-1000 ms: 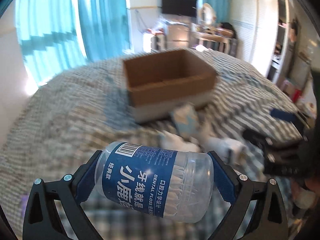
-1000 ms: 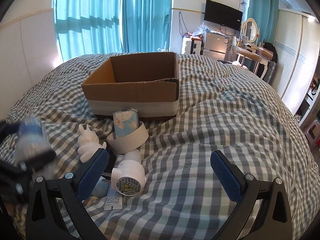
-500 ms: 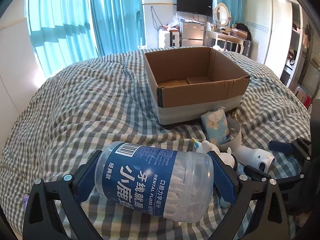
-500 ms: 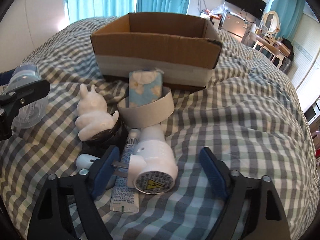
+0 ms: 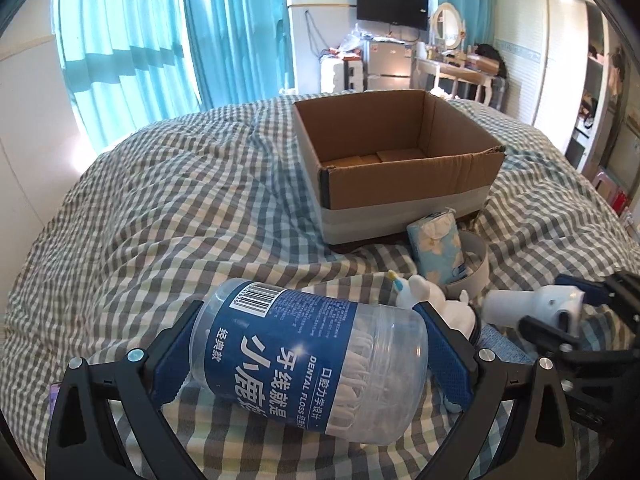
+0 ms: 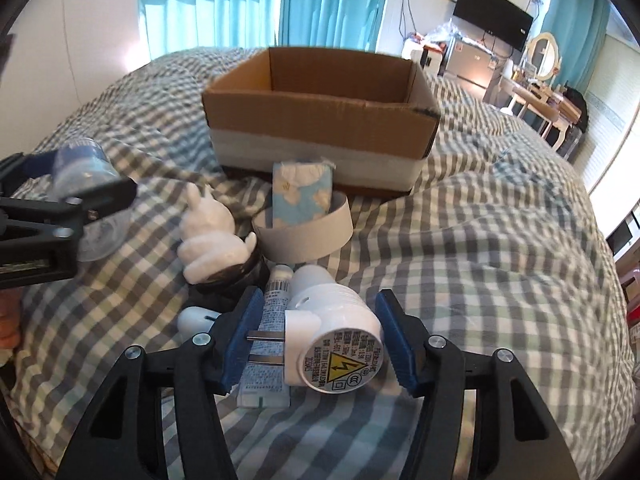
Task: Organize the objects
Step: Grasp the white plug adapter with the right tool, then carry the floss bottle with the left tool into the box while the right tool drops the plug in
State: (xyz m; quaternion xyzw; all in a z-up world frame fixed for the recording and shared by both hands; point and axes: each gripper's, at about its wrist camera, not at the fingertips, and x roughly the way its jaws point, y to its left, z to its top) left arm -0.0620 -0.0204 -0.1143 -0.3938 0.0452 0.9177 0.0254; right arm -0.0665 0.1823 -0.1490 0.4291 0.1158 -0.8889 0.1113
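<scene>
My left gripper [image 5: 308, 354] is shut on a clear dental floss jar [image 5: 308, 364] with a blue label, held sideways above the bed. It also shows in the right wrist view [image 6: 86, 196]. My right gripper [image 6: 320, 344] has its blue pads close on both sides of a white plug-in device [image 6: 332, 328] lying on the bed; its prongs touch the left pad. An open, empty cardboard box [image 5: 400, 160] sits beyond on the bed, also seen in the right wrist view [image 6: 320, 116].
On the checked bedspread [image 6: 480, 240] lie a tissue pack [image 6: 302, 196], a grey tape ring [image 6: 308, 234], a white rabbit figure [image 6: 208, 232] on a black jar, a tube [image 6: 268, 320] and a small white item [image 6: 196, 318]. Furniture stands behind the bed.
My right gripper has moved down and forward around the white plug device and narrowed. My left gripper, still holding the jar, has swung to face the box.
</scene>
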